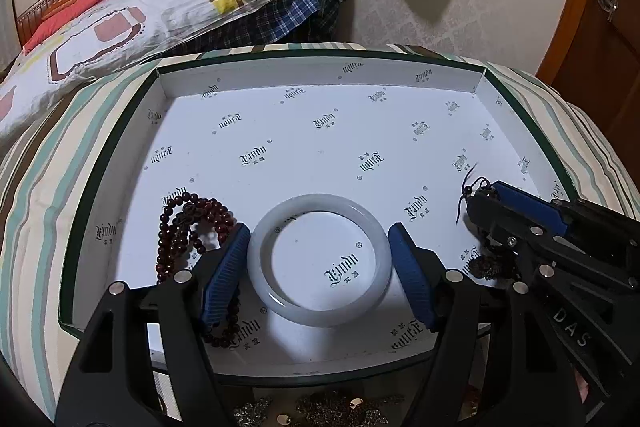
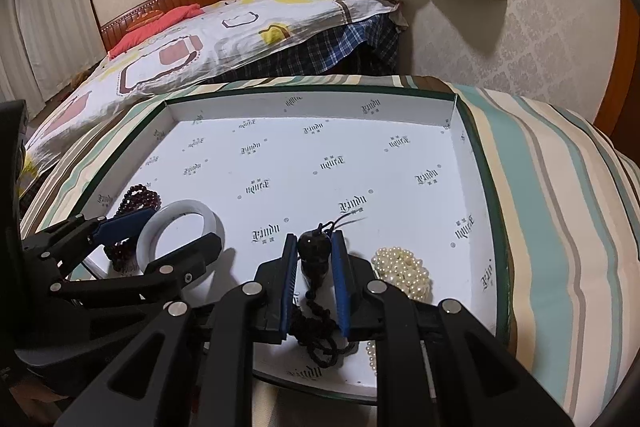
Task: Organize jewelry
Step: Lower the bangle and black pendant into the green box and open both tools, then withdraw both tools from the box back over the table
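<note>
The white bangle lies flat low in the centre of the left wrist frame, on the floor of the white printed box. The left gripper clasps it, both blue pads against its outer rim. Dark red beads lie just left of it. In the right wrist view, the right gripper is clenched on a dark beaded pendant, with pearls just to its right.

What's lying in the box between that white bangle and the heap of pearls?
The right gripper, shut on a dark beaded pendant, sits between the white bangle and the pearls. The right wrist view shows this; elsewhere the box floor is bare.
</note>
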`<state>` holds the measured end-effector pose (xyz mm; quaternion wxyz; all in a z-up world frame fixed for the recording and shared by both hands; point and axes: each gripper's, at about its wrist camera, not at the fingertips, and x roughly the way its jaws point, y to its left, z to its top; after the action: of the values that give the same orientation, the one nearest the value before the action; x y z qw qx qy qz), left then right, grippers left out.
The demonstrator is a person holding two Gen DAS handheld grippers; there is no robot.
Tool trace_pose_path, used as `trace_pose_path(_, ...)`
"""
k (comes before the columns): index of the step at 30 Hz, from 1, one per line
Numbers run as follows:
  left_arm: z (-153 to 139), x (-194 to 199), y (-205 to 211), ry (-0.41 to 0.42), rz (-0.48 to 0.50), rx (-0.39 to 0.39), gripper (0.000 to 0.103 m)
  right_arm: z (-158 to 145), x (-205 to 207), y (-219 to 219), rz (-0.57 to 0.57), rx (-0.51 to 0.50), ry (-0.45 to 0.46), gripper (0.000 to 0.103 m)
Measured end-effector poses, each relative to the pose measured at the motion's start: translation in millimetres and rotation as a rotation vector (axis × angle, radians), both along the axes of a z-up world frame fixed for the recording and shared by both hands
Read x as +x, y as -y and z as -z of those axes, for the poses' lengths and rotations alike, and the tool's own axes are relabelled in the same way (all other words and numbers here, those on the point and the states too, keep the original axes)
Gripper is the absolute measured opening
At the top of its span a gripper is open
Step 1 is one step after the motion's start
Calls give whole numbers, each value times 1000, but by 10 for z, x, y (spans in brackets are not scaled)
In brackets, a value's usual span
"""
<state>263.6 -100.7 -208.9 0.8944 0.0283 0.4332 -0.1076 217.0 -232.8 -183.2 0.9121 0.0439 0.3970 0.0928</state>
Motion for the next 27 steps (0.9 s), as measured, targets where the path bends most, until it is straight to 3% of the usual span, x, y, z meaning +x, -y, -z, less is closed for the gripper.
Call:
trace_pose_path(11, -84, -46, -14, 49, -18, 8, 78, -63, -37, 55, 19, -2, 25, 29)
trace_pose_path(27, -580, -461, -187, 189, -47, -19, 79, -447, -421, 131, 61, 10, 111, 30)
